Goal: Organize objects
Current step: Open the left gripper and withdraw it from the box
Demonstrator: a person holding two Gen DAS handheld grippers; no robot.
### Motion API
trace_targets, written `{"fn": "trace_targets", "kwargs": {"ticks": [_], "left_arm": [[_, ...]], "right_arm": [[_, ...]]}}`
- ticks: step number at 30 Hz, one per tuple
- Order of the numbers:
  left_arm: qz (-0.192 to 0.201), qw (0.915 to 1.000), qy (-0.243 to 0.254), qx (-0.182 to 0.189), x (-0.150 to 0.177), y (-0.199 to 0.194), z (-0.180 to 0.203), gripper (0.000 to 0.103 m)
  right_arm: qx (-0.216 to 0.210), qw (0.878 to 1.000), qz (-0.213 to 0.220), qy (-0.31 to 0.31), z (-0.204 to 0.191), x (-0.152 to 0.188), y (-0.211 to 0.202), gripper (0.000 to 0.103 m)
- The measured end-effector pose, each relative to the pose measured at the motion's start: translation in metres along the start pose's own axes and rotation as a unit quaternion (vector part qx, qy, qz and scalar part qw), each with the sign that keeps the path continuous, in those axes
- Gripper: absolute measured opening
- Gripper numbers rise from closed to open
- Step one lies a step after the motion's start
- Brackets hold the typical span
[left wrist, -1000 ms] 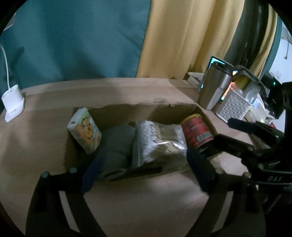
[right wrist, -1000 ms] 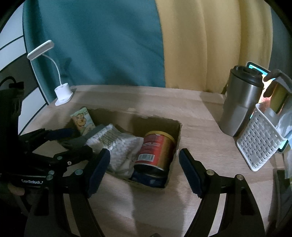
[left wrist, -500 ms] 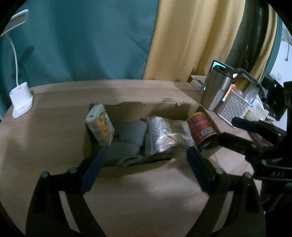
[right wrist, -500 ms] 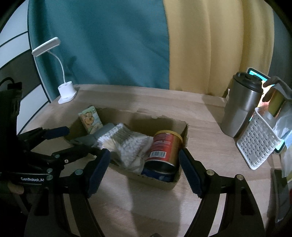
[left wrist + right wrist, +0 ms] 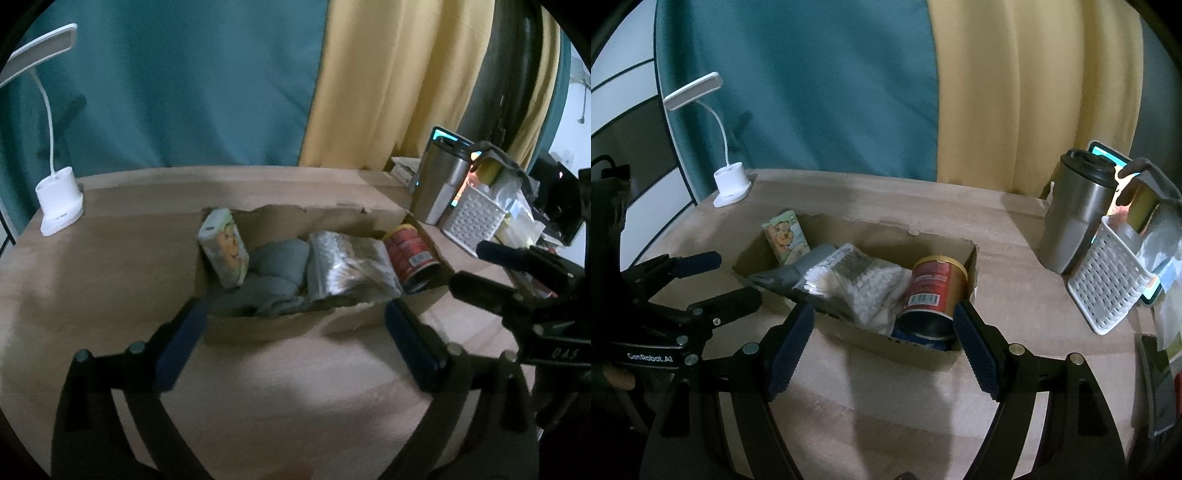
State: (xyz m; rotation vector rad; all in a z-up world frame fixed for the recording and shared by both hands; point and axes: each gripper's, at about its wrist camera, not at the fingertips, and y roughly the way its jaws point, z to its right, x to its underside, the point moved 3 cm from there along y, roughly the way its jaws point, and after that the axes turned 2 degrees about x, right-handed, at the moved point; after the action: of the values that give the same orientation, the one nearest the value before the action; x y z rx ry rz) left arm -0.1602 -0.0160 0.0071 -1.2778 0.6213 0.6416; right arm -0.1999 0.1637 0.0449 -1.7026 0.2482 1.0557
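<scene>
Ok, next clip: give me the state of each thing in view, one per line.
cardboard box: open-topped, on the table, filled.
red can: in the box, tilted.
cotton swab bag: lying on the grey cloth.
grey cloth: crumpled in the box.
cartoon carton: leaning at the box's end.
steel tumbler: upright, lidded.
desk lamp: off.
left hand-held gripper: opening, empty.
right hand-held gripper: open, empty.

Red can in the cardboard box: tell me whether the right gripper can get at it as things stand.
Probably yes. The red can leans at the open-topped cardboard box's right end, just ahead of the right gripper, whose open jaws hold nothing. Only the box's low front wall and the cotton swab bag crowd it.
</scene>
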Motion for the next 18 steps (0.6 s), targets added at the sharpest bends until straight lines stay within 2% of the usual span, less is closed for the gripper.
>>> {"fn": "trace_targets", "kwargs": {"ticks": [18], "left_arm": [[0.013,0.9998,-0.008,-0.01,0.012,-0.025,-0.008,0.099]], "right_arm": [[0.007,1.0,0.004,0.0,-0.013,0.014,-0.018,0.081]]}}
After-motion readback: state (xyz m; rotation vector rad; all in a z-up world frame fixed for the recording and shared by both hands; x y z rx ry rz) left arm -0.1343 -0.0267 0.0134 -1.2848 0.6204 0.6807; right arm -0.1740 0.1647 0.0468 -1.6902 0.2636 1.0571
